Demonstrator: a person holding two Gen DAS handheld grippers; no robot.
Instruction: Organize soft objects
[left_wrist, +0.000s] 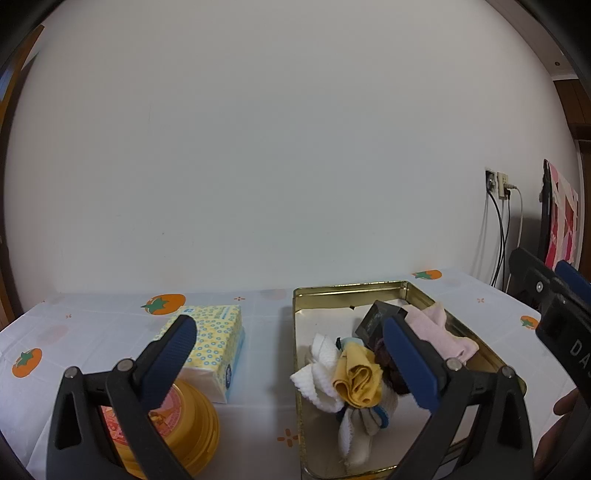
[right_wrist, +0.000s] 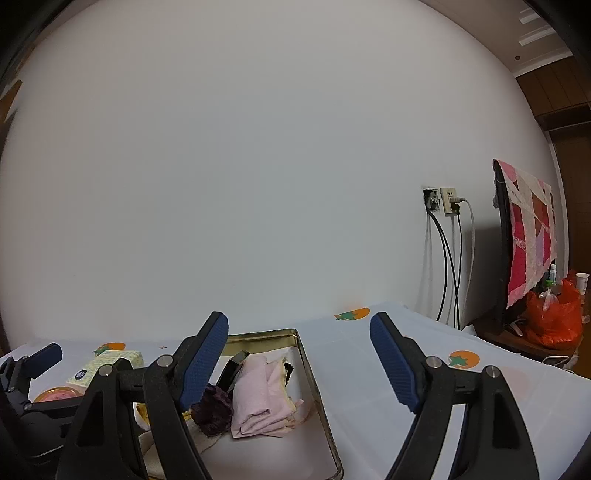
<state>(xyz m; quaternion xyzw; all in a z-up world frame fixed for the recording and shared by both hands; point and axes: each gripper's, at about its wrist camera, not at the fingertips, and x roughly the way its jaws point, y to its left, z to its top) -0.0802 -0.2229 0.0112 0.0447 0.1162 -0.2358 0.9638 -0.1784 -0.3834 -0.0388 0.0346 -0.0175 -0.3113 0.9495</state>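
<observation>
1. Hovering low over the desk (left_wrist: 258, 406), the left tongs (left_wrist: 288, 362) are spreading wide and holding nothing; the right tongs (right_wrist: 299, 362) are likewise gaping, empty, aiming past the tin's right wall.
2. Sitting nearest in the left view, a yellow round container (left_wrist: 192, 424) with a pink label is showing behind the left finger, touching or just beside the tissue pack (left_wrist: 214, 347) further back; both are lying on the desk, outside the tin.
3. Filling the gold tin tray (left_wrist: 369, 288), the soft things are already gathering there: white cloths (left_wrist: 321, 384) and a yellow cloth (left_wrist: 356, 380) near the front, a grey-white cloth (left_wrist: 356, 432) in front of them, then a dark purple cloth (right_wrist: 214, 410), a folded pink cloth (right_wrist: 258, 395) behind it, and a black box (left_wrist: 376, 319) leaning toward the back.
4. Judging progress: most cloths are looking placed in the tin, so the task is seeming well along; possibly remaining is the tissue pack, if it is counting as soft, plus tidying the loose bundle.
5. Comparing views: the left view is showing the white, yellow and grey cloths and the whole tissue pack clearly; the right view is mostly hiding those behind its left finger, but is showing the pink folds and purple cloth better, plus wall sockets (right_wrist: 441, 201) and a red bag (right_wrist: 552, 321) far right.
</observation>
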